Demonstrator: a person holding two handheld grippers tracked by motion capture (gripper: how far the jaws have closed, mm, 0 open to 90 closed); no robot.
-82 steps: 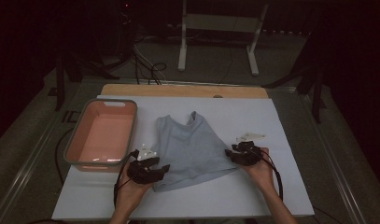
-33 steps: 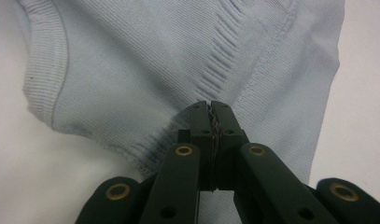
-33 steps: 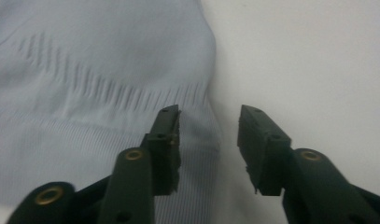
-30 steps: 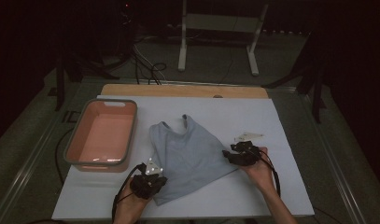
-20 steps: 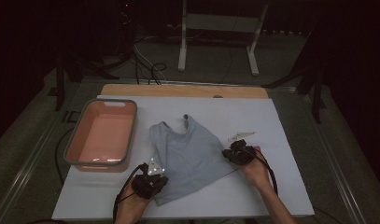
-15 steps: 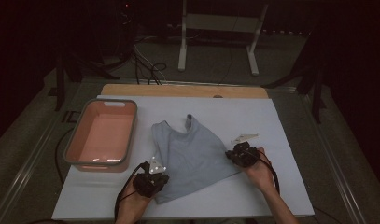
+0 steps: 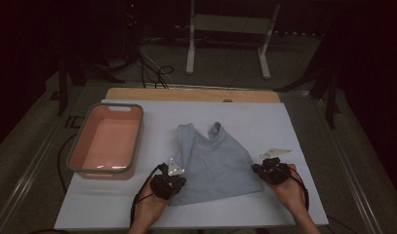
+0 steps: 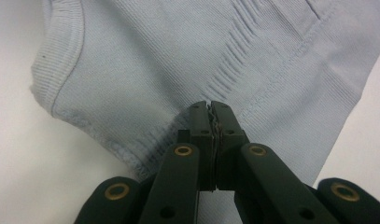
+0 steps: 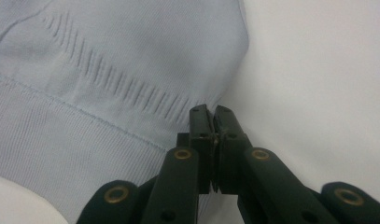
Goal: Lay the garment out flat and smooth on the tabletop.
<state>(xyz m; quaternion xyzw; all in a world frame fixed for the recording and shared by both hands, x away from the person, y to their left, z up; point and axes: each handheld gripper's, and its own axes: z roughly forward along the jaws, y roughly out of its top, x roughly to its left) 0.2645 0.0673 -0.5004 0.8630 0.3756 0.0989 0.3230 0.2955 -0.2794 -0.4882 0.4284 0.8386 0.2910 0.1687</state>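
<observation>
A pale blue ribbed top [image 7: 213, 161] lies spread on the white table sheet [image 7: 293, 126], its straps pointing away from me. My left gripper [image 7: 172, 181] is shut on the top's near left hem corner; in the left gripper view the cloth [image 8: 178, 60] puckers where the left gripper [image 8: 210, 106] pinches it. My right gripper [image 7: 264, 171] is shut on the near right hem corner, and in the right gripper view the fabric [image 9: 108, 70] wrinkles toward the right gripper [image 9: 211, 112]. The top is stretched between both.
A salmon-pink tub [image 7: 108, 141] with a grey rim stands on the sheet's left side, close to the left gripper. A wooden table edge [image 7: 191, 94] runs along the back. Beyond it are a white stand [image 7: 230, 29] and cables on the dark floor.
Both grippers have drawn the top toward the near edge and to the right. The left gripper moved nearer to me; the cloth now lies flatter and wider between them.
</observation>
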